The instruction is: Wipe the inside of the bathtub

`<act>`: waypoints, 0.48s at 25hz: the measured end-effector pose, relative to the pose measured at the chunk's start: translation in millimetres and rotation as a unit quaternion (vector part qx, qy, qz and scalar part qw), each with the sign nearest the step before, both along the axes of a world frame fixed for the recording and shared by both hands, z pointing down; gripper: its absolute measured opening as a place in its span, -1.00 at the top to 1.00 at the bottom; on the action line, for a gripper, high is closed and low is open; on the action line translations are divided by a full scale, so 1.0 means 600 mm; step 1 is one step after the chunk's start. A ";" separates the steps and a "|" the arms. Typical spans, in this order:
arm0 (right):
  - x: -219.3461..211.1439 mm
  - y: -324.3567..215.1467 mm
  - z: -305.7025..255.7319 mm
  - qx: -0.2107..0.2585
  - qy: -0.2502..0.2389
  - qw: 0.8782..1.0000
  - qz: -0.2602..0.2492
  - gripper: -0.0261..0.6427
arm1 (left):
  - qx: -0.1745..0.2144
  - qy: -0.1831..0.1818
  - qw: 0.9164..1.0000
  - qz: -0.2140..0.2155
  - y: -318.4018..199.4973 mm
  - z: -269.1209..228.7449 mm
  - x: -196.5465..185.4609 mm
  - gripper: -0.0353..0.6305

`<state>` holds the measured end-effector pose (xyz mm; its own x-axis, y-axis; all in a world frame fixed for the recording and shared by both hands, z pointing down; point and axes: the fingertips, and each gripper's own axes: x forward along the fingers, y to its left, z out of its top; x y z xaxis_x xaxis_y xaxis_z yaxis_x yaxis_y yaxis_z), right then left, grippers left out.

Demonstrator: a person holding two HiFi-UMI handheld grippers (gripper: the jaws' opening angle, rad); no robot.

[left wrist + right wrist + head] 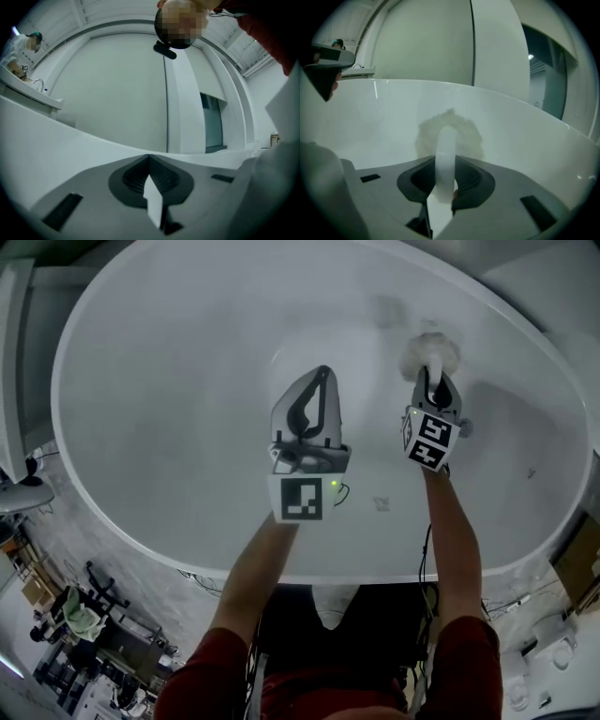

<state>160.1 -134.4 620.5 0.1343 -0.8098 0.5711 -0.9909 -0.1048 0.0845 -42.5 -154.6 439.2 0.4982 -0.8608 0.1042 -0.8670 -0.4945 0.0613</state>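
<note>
bathtub [159, 381]: white oval, fills most of the head view, inside looks bare and glossy
fluffy white pad [429, 351] sits on the inner wall at about 1 o'clock from tub centre, touching the surface
right gripper [430, 373] is at 6 o'clock of the pad, jaws clamped on the pad's white handle [445, 154]; marker cube faces up toward the head camera
right forearm [457, 549] reaches straight in from 6 o'clock, red sleeve [459, 662] at the frame bottom
left gripper [324, 373] hangs over tub centre, at 9 o'clock of the right one, well apart from the pad; jaws together, nothing between them, forearm angled in from 7 o'clock
right gripper view: handle runs upright between the jaws of the right gripper [444, 176], pad [450, 133] is a fuzzy round disc flat against the wall of the bathtub [525, 136]; the head view doesn't show the handle
left gripper view: left gripper [149, 158] tips meet in a point, aimed out over the tub rim at a pale room wall [117, 93]; no pad in that view
</note>
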 end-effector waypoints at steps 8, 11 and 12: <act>-0.226 -0.134 -0.083 0.047 -0.023 0.997 -0.048 0.64 | 0.013 -0.005 0.999 -0.043 -0.071 -0.054 -0.174 0.85; -0.302 -0.183 -0.076 0.057 -0.032 0.996 -0.064 0.64 | 0.011 -0.009 0.999 -0.050 -0.092 -0.045 -0.225 0.85; -0.323 -0.200 -0.069 0.059 -0.033 0.995 -0.069 0.64 | 0.011 -0.011 0.999 -0.052 -0.098 -0.038 -0.238 0.85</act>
<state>-33.9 -254.7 579.0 -0.0184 -0.8801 0.4744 -0.9995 0.0282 0.0135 -185.4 -213.4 416.2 0.4043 -0.9098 0.0937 -0.9146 -0.4032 0.0314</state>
